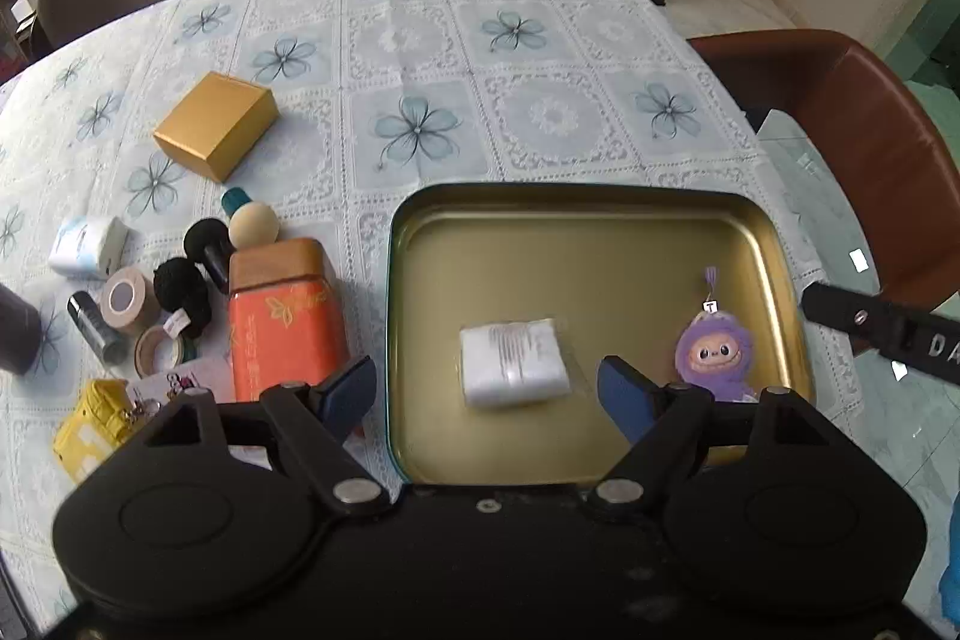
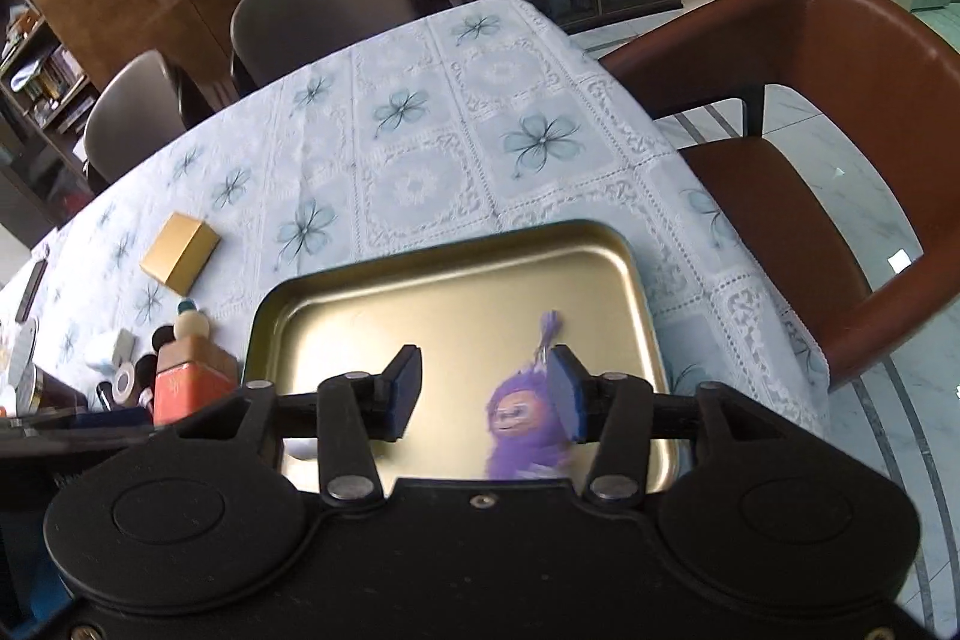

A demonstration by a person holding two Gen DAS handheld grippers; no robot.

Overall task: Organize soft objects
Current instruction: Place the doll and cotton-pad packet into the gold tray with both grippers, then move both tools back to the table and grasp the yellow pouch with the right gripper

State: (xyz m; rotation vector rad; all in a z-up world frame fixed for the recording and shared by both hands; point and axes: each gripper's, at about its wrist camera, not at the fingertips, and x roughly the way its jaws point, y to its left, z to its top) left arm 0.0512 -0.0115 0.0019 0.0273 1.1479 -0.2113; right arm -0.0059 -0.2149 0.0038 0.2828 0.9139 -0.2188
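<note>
Left claw (image 1: 486,394) is standing open and empty above the white soft packet (image 1: 513,361), which is lying mid-floor in the gold tray (image 1: 600,208). Right claw (image 2: 486,394) is also gaping, with nothing between its pads, over the purple plush doll (image 2: 522,430) resting toward the tray's right wall. The tray is sitting near the bench's right edge; a careless withdrawal could be snagging the doll's cord and dragging it out.

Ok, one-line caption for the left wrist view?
Open left tool over a tray holding a white packet and purple plush toy.
</note>
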